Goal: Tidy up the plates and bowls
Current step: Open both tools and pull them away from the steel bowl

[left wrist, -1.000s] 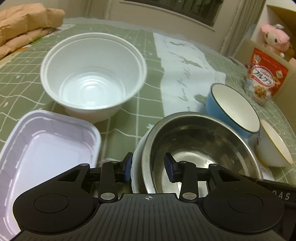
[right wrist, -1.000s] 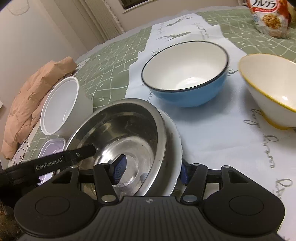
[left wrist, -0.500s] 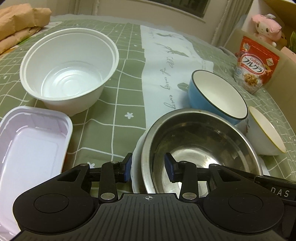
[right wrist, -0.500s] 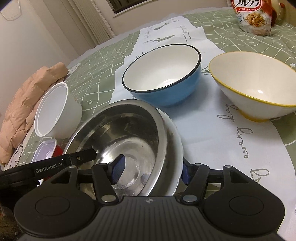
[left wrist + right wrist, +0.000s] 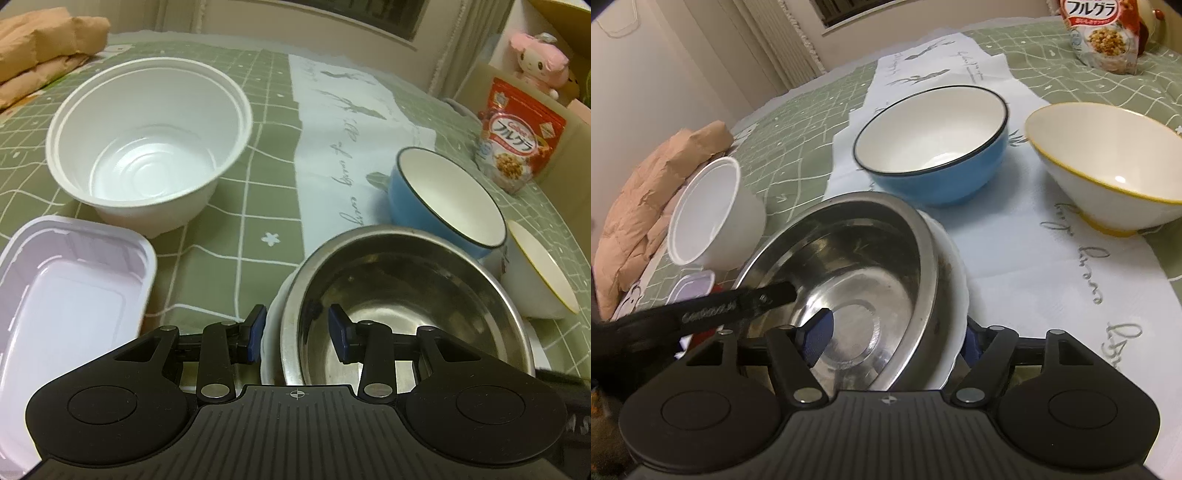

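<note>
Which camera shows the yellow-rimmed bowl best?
The right wrist view: the yellow-rimmed bowl sits there whole, with its white inside, yellow rim and yellow foot all visible on the pale cloth. In the left wrist view the same bowl is squeezed at the right edge, seen sideways, partly behind the steel bowl.

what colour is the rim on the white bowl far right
Yellow rim on the white bowl, clearest in the right wrist view.
</note>
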Available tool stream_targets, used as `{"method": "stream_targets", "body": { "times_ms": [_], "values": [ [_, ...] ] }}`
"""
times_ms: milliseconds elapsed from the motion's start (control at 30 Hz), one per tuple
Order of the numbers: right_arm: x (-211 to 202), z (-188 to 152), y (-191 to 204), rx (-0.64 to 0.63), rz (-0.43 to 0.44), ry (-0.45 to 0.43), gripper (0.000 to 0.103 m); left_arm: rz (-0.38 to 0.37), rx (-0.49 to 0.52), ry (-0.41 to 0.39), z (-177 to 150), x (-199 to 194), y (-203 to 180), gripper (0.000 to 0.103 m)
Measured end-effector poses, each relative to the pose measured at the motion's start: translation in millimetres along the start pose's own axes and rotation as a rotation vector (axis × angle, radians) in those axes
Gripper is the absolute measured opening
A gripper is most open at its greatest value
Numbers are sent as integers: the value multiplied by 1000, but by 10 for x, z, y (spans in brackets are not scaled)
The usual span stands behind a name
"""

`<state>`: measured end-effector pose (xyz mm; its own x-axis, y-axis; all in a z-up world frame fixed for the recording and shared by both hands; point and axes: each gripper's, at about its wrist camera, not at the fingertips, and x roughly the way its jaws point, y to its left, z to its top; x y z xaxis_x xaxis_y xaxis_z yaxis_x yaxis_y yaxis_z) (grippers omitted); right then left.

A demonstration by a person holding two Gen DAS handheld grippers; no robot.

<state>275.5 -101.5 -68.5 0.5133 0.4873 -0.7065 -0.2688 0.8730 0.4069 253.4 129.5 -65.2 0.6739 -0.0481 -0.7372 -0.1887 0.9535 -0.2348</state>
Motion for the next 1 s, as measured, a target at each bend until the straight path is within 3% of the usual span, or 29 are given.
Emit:
{"method": "stream_targets", "body": {
  "times_ms": [167, 300, 400, 500, 667, 733, 833, 1000],
  "values": [
    [55, -56, 61, -55, -3, 8, 73, -3, -26, -18, 20, -50, 60, 39],
    [-24, -92, 65, -119, -3, -11, 72, 23, -16, -93, 43, -253, -4, 35],
    [-358, -90, -24, -166, 14, -104, 72, 39, 4, -181, 89, -490, -157, 35],
    [-771, -78, -257, -195, -4, -218, 78, -55, 9, -230, 129, -681, -389, 35],
    [-1017, -89, -978, -49, -121, -233, 80, -292, 80, -160, -12, -628, -1014, 35],
    [-1011, -135, -1233, 7, -156, -235, 80, -344, 123, -128, -110, -534, -1232, 35],
    [-1008, -221, -1482, 25, -212, -274, 79, -360, 162, -55, -269, -324, -1497, 34],
    [-1038, -285, -1719, 18, -164, -261, 78, -297, 165, -2, -354, -131, -1619, 31]
  ]
}}
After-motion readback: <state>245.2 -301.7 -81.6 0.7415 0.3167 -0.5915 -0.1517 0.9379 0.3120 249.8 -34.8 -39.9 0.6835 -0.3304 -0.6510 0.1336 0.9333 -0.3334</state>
